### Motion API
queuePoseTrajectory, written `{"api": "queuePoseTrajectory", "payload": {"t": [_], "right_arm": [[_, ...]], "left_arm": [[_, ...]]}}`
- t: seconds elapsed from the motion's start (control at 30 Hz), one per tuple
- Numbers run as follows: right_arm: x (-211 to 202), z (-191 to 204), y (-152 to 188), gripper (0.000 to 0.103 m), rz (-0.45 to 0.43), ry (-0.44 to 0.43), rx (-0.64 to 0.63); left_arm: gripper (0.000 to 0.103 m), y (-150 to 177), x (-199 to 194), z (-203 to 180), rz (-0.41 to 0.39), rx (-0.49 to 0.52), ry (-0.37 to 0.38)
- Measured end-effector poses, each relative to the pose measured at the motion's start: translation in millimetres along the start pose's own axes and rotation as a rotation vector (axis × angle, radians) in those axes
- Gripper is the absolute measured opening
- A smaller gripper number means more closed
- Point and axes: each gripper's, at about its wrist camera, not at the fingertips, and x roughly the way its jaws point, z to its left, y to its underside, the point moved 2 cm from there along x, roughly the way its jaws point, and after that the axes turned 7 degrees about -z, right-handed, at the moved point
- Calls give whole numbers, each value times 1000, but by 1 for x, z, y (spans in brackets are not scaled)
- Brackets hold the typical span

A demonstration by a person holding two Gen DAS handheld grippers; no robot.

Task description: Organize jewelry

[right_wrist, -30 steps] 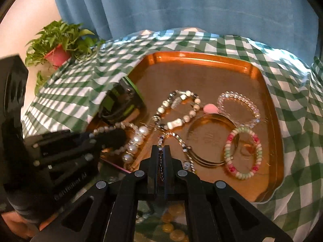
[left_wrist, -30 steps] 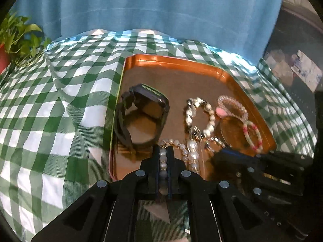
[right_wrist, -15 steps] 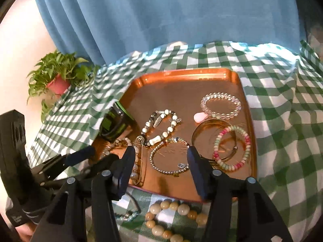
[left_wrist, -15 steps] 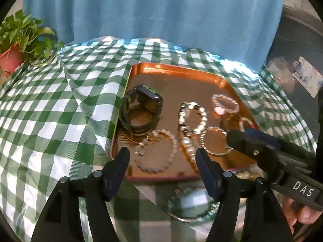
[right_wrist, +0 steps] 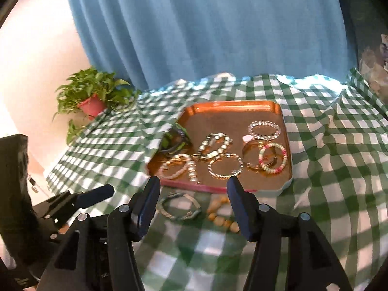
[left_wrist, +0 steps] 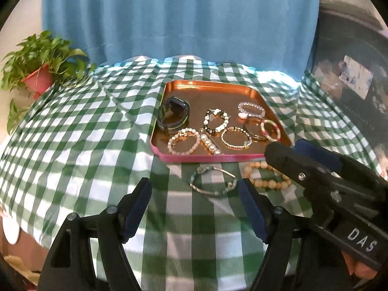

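Green-and-white checked cloth [left_wrist: 80,145] covers the counter, with a blue curtain [left_wrist: 181,19] hanging behind.

Far left: potted plant [left_wrist: 41,72] in a red pot, at the cloth's edge.

Centre: copper tray [left_wrist: 213,89] with a pink outer rim, lying flat on the cloth. Contents, left to right:
- black watch [left_wrist: 173,116] with green trim, standing on its strap in the tray's left part;
- pale pearl bracelet [left_wrist: 183,141] at the near-left corner;
- short row of large pearls [left_wrist: 211,145] just beside it;
- black-and-white bead bracelet [left_wrist: 216,121] behind those;
- fine gold bead bracelet [left_wrist: 236,138] near the front rim;
- clear crystal bracelet [left_wrist: 251,109] with a pink charm, towards the back right;
- gold bangle [left_wrist: 253,127], overlapped by the pink-and-white bead bracelet [left_wrist: 270,130] at the right side.

Outside the tray, on the cloth just in front of its near rim:
- green-and-silver bangle [left_wrist: 213,180], lying flat;
- amber bead bracelet [left_wrist: 264,177] to its right, partly hidden in the left wrist view.

Left gripper [left_wrist: 195,208]: fingers spread wide, holding nothing, hovering above the cloth with the green-and-silver bangle framed between them.

Right gripper [right_wrist: 192,208]: fingers likewise spread wide and empty, above the two loose bracelets, apart from the tray.
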Motion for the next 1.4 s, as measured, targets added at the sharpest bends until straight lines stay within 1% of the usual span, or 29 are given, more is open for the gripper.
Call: {"api": "queuePoseTrajectory", "payload": {"t": [0.1,0.23,0.33,0.4,0.47,0.53,0.57,0.6,0.63,0.67,0.7,0.77,0.8,0.83,0.87,0.9,0.97,1.03,1.07,1.13,1.17,1.2,1.23,1.27,1.3,1.33,1.37,1.4], "right_arm": [[-21,10,4,55,-39,38,-31],[-48,12,13,55,-67,38,-28],[-53,6,28,57,-30,49,-54],[-48,0,41,57,4,59,-82],[-38,-6,47,56,35,65,-95],[-29,-12,48,54,37,58,-95],[-20,-16,46,51,43,38,-97],[-11,-19,45,46,53,25,-103],[-3,-21,44,42,66,24,-112],[6,-26,42,33,80,33,-119],[13,-30,39,29,86,44,-118],[22,-41,33,29,91,54,-90],[25,-48,30,28,90,55,-73],[26,-52,28,29,86,48,-58],[27,-54,26,33,78,25,-41],[27,-59,22,33,71,-9,-10],[28,-62,20,33,69,-9,2],[35,-65,20,33,92,15,-14],[39,-65,22,33,109,28,-22],[47,-66,26,32,148,47,-39],[51,-66,28,30,167,47,-44],[57,-63,32,26,200,55,-62],[61,-62,36,24,221,73,-86],[62,-61,36,23,217,83,-107],[65,-58,37,23,221,95,-131],[67,-54,37,23,222,105,-162],[70,-50,38,23,221,123,-197],[71,-45,39,21,219,140,-235]], "left_arm": [[75,5,-16,4,-15,-10,3],[76,10,-28,8,-31,-19,14],[80,16,-23,13,-35,-27,45],[80,25,-11,18,-31,-30,60],[80,33,2,22,-11,-30,73],[79,39,15,25,22,-35,106],[79,38,19,25,27,-33,118],[79,36,23,25,26,-30,134],[79,34,26,24,19,-27,152],[79,31,28,23,8,-27,166],[79,27,31,22,-1,-25,180],[78,21,36,19,-9,-9,206],[78,16,41,16,-18,12,207],[75,14,45,14,-31,25,200],[69,13,50,12,-36,32,200],[65,12,56,11,-23,32,210],[50,11,70,10,27,26,231],[42,10,82,6,65,46,230],[40,10,88,3,83,65,216],[40,9,90,2,74,87,214],[39,9,91,2,72,91,217],[38,10,91,3,66,96,218],[34,10,91,3,63,106,211],[29,11,92,2,58,126,194],[28,11,92,2,59,141,185],[25,12,92,3,62,151,182],[19,11,92,4,64,156,180],[18,10,93,7,68,152,184]]}}
